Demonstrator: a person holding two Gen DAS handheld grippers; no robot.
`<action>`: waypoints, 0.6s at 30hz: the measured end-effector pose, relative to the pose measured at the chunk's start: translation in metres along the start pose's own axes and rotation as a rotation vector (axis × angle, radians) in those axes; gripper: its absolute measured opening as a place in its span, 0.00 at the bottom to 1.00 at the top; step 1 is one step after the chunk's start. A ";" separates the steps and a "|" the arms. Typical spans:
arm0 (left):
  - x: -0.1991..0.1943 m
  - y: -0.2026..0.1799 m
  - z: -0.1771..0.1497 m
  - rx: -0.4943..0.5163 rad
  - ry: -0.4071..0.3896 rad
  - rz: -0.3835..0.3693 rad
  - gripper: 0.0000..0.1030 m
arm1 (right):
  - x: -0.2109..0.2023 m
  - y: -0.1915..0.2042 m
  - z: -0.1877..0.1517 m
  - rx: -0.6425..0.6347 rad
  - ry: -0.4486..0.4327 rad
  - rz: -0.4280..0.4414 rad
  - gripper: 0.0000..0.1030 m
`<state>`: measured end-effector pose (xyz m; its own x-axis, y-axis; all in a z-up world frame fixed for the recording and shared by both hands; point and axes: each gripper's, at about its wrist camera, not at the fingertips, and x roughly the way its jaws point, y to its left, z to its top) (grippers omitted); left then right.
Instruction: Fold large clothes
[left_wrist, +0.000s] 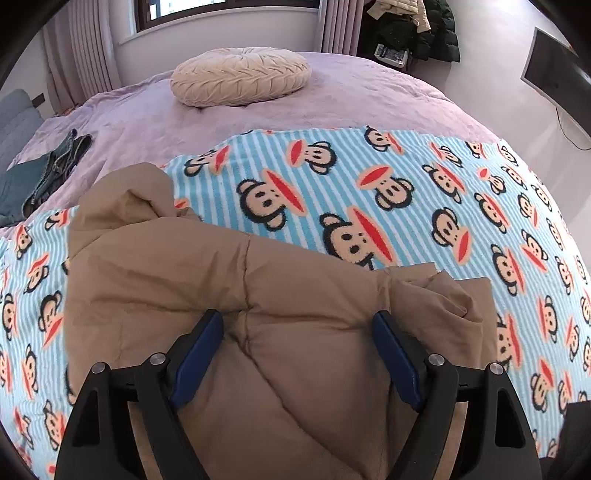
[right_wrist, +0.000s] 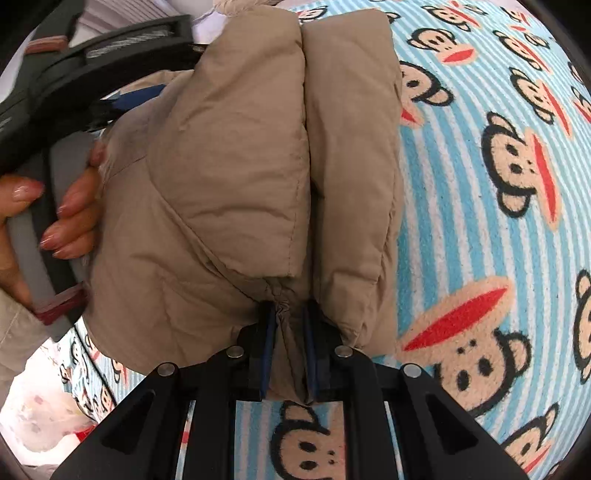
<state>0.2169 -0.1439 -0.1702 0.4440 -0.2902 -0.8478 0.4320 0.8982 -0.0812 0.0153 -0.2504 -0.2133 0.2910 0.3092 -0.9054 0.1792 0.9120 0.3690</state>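
A tan puffer jacket (left_wrist: 207, 295) lies bunched on the blue striped monkey-print blanket (left_wrist: 369, 184). My left gripper (left_wrist: 297, 321) is open, its blue pads wide apart just over the jacket's near part. In the right wrist view the jacket (right_wrist: 236, 166) is folded into a thick bundle. My right gripper (right_wrist: 288, 317) is shut on a pinched fold of the jacket at its near edge. The left gripper's black frame and the hand holding it (right_wrist: 70, 206) show at the left side of that view, against the jacket.
The blanket lies on a purple bedspread (left_wrist: 147, 118). A round beige cushion (left_wrist: 240, 77) sits at the far side. Folded jeans (left_wrist: 48, 173) lie at the left edge. Dark coats (left_wrist: 424, 29) hang at the back right, and a TV (left_wrist: 554, 77) is on the right wall.
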 end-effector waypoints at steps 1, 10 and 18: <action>-0.007 0.002 0.000 -0.002 0.002 0.000 0.81 | 0.001 0.000 0.003 0.003 0.002 -0.001 0.14; -0.067 0.038 -0.022 -0.066 -0.010 0.043 0.81 | 0.010 0.000 0.022 0.022 0.015 -0.016 0.14; -0.121 0.092 -0.109 -0.197 -0.006 0.123 0.81 | 0.015 0.009 0.023 0.042 0.014 -0.036 0.14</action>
<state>0.1169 0.0097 -0.1322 0.4890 -0.1763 -0.8543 0.2130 0.9738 -0.0791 0.0425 -0.2437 -0.2187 0.2703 0.2801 -0.9211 0.2290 0.9106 0.3441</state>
